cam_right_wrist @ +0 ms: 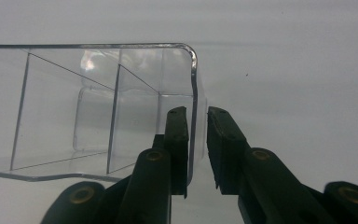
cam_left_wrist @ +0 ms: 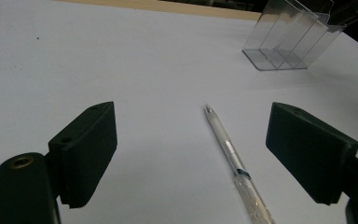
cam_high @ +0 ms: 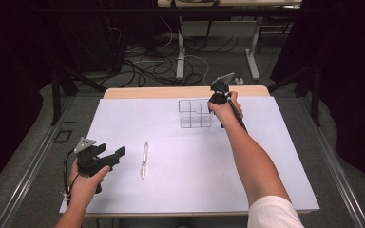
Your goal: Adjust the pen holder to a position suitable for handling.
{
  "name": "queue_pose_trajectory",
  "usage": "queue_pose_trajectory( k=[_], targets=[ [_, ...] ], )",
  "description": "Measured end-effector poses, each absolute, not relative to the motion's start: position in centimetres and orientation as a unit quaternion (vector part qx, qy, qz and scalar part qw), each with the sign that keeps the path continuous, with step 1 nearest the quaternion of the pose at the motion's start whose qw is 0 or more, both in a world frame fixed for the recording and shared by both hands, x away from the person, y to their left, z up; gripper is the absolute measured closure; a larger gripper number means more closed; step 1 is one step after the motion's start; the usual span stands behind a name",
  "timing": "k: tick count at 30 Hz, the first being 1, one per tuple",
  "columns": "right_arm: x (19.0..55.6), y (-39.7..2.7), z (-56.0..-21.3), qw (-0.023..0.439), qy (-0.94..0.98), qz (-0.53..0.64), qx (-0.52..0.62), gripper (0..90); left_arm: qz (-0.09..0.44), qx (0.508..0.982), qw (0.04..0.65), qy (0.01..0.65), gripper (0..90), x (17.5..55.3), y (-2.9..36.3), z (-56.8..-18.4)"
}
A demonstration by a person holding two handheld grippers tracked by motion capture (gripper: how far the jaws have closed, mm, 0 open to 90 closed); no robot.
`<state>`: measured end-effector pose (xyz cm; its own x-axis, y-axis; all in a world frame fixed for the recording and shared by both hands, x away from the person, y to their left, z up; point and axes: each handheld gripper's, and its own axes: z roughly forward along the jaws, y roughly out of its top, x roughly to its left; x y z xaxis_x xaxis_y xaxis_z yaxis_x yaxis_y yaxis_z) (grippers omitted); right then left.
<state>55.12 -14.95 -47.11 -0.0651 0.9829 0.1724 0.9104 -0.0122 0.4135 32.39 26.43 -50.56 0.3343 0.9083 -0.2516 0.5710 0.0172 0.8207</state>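
Note:
A clear pen (cam_high: 144, 160) lies on the white board, lengthwise toward the far edge. My left gripper (cam_high: 111, 153) hovers just left of it, open; in the left gripper view the pen (cam_left_wrist: 228, 149) lies between the wide-apart jaws of my left gripper (cam_left_wrist: 191, 144), nearer the right one. A clear plastic organizer (cam_high: 194, 114) with several compartments stands at the board's far middle. My right gripper (cam_high: 213, 100) comes down on its right end. In the right gripper view my right gripper (cam_right_wrist: 196, 114) has one jaw inside and one outside the organizer (cam_right_wrist: 98, 102), shut on its end wall.
The white board (cam_high: 171, 190) covers most of the wooden table (cam_high: 138, 92). Beyond the table, cables and desk legs (cam_high: 180, 52) lie on the floor. Dark frame bars (cam_high: 56, 95) stand at both sides.

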Motion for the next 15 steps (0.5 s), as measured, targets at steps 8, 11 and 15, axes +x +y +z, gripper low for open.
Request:
queue_pose_trajectory(
  k=[8, 11, 15],
  targets=[
    [55.16, -14.9, -47.27, 0.08, 0.695, 0.211, 0.682, 84.7, 0.182, 0.674, 0.46, 0.549, 16.4, 32.4, 26.35, -50.56],
    [55.28, -14.91, -47.17, 0.071, 0.689, 0.206, 0.692, 85.2, 0.182, 0.674, 0.459, 0.549, 16.5, 32.39, 26.35, -50.56],
    [55.38, -14.8, -47.01, 0.069, 0.687, 0.196, 0.696, 85.7, 0.182, 0.674, 0.459, 0.549, 16.5, 32.4, 26.35, -50.57]
  ],
)
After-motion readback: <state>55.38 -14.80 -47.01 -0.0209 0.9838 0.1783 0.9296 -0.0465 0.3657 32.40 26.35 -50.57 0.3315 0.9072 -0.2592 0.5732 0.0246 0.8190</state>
